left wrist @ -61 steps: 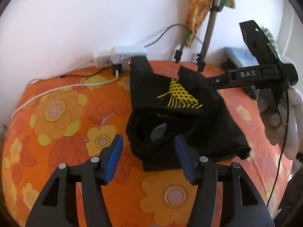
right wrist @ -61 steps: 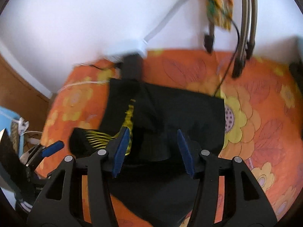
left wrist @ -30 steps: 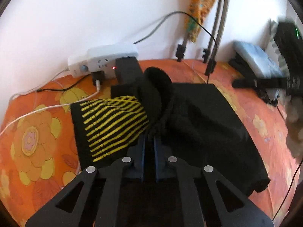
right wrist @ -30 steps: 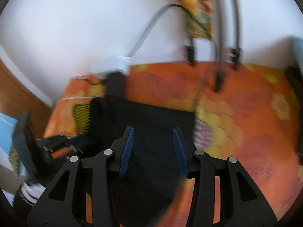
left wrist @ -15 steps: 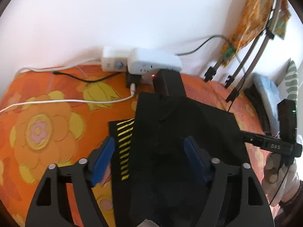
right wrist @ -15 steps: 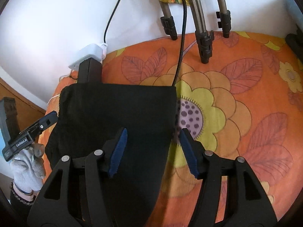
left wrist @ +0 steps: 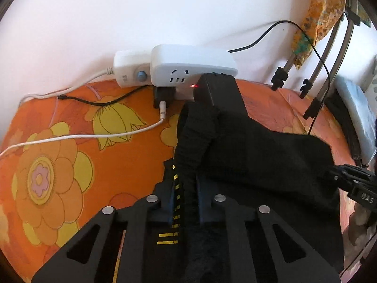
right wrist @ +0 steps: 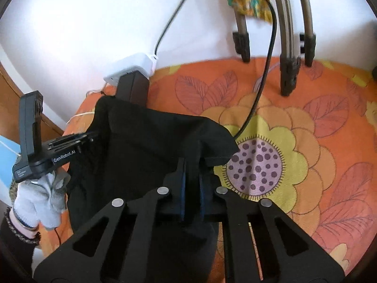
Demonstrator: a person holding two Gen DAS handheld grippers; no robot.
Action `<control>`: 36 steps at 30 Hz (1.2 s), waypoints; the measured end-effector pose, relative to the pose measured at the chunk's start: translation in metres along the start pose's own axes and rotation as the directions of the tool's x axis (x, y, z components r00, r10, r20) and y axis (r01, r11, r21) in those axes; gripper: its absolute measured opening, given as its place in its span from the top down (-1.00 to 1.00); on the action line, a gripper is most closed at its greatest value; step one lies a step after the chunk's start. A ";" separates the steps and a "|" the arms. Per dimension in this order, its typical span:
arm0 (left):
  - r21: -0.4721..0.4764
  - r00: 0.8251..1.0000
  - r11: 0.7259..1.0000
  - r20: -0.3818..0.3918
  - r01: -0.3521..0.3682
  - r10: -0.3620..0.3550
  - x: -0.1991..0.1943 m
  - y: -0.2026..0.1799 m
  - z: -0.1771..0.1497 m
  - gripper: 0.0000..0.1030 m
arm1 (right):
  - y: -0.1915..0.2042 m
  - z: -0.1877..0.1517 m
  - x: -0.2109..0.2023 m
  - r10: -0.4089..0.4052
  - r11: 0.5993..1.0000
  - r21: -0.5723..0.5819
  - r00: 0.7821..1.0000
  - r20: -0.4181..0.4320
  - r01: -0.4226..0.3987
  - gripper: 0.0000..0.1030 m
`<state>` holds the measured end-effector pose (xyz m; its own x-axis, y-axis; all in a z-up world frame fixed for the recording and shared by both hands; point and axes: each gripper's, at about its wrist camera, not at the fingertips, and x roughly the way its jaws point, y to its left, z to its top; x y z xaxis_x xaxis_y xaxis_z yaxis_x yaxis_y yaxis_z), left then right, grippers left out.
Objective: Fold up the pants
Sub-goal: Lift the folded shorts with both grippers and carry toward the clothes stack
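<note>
Pants (left wrist: 259, 155), black with yellow stripes, lie on the orange floral cover (left wrist: 59, 165), their far end against the black adapter (left wrist: 219, 92) plugged into the white power strip (left wrist: 188, 68). The left gripper (left wrist: 186, 202) is clamped on a bunched fold of them. "DAS" reads on the right tool beside the pants.

From the right wrist, the right gripper (right wrist: 192, 188) pinches the pants' raised edge. "GenRobot.AI" marks the left tool. Metal rack legs (right wrist: 288, 70) stand on the cover against the white wall (right wrist: 94, 23).

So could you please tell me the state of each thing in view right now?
Left gripper: jaws shut on pants.
Right gripper: jaws shut on pants.
Pants: partly folded, edge lifted.
Power strip: plugged in, red light on.
Bedspread: spread flat.
</note>
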<state>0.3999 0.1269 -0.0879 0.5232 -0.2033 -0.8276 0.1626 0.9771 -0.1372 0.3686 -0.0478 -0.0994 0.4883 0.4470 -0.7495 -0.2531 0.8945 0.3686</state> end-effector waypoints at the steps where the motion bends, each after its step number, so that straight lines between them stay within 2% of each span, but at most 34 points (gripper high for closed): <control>1: -0.026 1.000 0.999 0.003 0.019 -0.019 0.000 0.003 0.000 0.80 | 0.004 -0.001 -0.006 -0.008 1.000 -0.011 1.000 0.023 0.008 0.84; 6: -0.094 0.996 0.993 0.060 0.066 -0.061 -0.022 0.012 -0.009 0.82 | 0.026 -0.003 -0.039 -0.021 0.994 -0.100 0.995 0.102 0.032 0.85; 13: -0.086 0.981 0.990 0.169 0.109 -0.093 -0.074 0.000 -0.004 0.82 | 0.053 0.000 -0.103 -0.036 0.977 -0.197 0.975 0.220 0.081 0.86; 22: -0.005 0.946 0.987 0.284 0.163 -0.155 -0.125 -0.067 0.012 0.82 | 0.055 0.010 -0.198 -0.101 0.939 -0.273 0.927 0.361 0.209 0.86; 28: 0.043 0.912 0.971 0.335 0.234 -0.235 -0.140 -0.133 0.034 0.82 | 0.016 0.024 -0.258 -0.188 0.908 -0.269 0.885 0.426 0.322 0.86; 32: 0.094 0.884 0.956 0.367 0.276 -0.291 -0.134 -0.199 0.057 0.83 | -0.031 0.039 -0.298 -0.253 0.888 -0.240 0.853 0.457 0.392 0.86; 36: 0.146 0.866 0.937 0.359 0.316 -0.348 -0.116 -0.262 0.082 0.83 | -0.090 0.057 -0.332 -0.312 0.877 -0.190 0.824 0.472 0.441 0.86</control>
<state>0.3649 -0.1110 0.0882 0.6967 -0.5385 -0.4739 0.4398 0.8426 -0.3109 0.2768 -0.2759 0.1476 0.8759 0.0939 -0.4732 -0.1651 0.9800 -0.1112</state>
